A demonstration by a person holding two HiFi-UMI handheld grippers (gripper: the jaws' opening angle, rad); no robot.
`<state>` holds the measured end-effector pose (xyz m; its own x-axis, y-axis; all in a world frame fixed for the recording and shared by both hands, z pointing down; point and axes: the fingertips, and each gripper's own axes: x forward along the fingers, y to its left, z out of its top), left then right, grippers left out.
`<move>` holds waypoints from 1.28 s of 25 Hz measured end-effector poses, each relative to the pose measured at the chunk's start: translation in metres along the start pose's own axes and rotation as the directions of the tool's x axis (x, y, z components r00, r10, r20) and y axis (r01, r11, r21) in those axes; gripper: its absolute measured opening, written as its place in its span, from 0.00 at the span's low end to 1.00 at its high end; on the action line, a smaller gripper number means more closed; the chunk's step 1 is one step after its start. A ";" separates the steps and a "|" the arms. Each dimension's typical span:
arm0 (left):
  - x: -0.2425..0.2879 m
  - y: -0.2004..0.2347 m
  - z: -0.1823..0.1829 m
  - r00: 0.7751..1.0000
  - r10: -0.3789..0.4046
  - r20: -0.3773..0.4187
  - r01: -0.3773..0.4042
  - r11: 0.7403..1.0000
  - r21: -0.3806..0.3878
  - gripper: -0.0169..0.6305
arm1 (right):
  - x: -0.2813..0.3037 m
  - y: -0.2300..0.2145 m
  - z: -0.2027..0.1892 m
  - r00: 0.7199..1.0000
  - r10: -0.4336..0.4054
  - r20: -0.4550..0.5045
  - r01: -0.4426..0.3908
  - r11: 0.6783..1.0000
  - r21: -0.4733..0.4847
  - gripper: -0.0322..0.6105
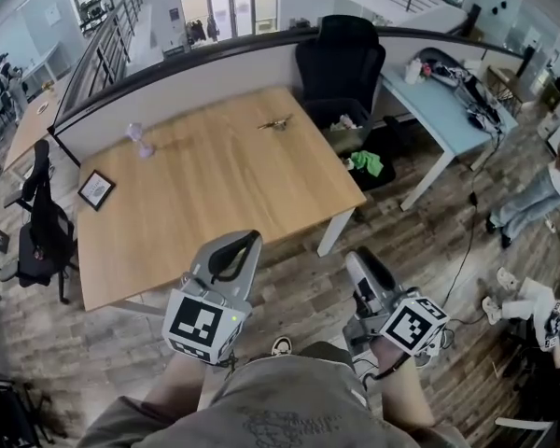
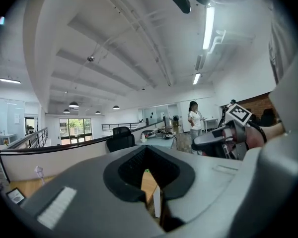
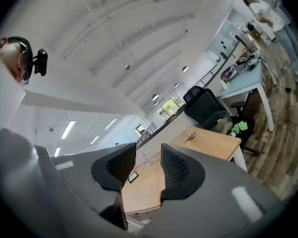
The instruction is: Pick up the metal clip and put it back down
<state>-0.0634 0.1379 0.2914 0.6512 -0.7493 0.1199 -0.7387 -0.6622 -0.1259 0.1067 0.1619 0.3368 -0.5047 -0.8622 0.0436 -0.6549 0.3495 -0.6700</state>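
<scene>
Across open office, on table [image 1: 215, 185], near far edge: clip [image 1: 276, 122], untouched. Held low, well apart from it: left gripper [image 1: 246, 241] closed, empty; right gripper [image 1: 359, 260] parted, empty. Pick-up and put-down both left to do.

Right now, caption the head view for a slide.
Left tongs and right tongs low, off the light wooden table; small metal clip near its far edge.

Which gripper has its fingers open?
The right gripper: its fingers stand apart, with table showing between them. The left gripper has its fingers touching at the tips.
</scene>
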 end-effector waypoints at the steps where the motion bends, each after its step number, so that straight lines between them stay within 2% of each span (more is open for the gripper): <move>1: 0.003 0.004 -0.003 1.000 0.002 -0.002 -0.002 1.000 -0.005 0.03 | 0.006 -0.005 -0.001 1.000 -0.001 -0.003 0.001 1.000 0.021 0.29; 5: 0.014 0.016 -0.011 1.000 0.013 -0.008 -0.013 1.000 -0.016 0.03 | 0.023 -0.024 0.000 1.000 -0.013 -0.014 0.014 0.997 0.071 0.29; 15: 0.035 0.045 -0.024 0.997 0.065 -0.030 -0.066 0.997 -0.041 0.03 | 0.065 -0.034 0.021 0.998 0.062 0.008 -0.063 0.992 0.113 0.29; 21: 0.052 0.056 -0.039 0.994 0.092 -0.059 -0.095 0.994 -0.051 0.03 | 0.081 -0.061 0.022 0.998 0.061 -0.004 -0.060 0.986 0.156 0.29; 26: 0.091 0.061 -0.042 0.991 0.113 -0.072 -0.116 0.992 -0.046 0.03 | 0.102 -0.095 0.037 0.996 0.083 -0.014 -0.079 0.980 0.182 0.29; 32: 0.168 0.084 -0.042 0.983 0.159 -0.095 -0.164 0.986 -0.039 0.03 | 0.157 -0.149 0.072 0.990 0.131 -0.060 -0.115 0.970 0.216 0.29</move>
<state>-0.0233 -0.0429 0.3425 0.5055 -0.8412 0.1916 -0.8417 -0.5297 -0.1049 0.1656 -0.0522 0.3902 -0.6188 -0.7856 -0.0004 -0.4553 0.3590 -0.8147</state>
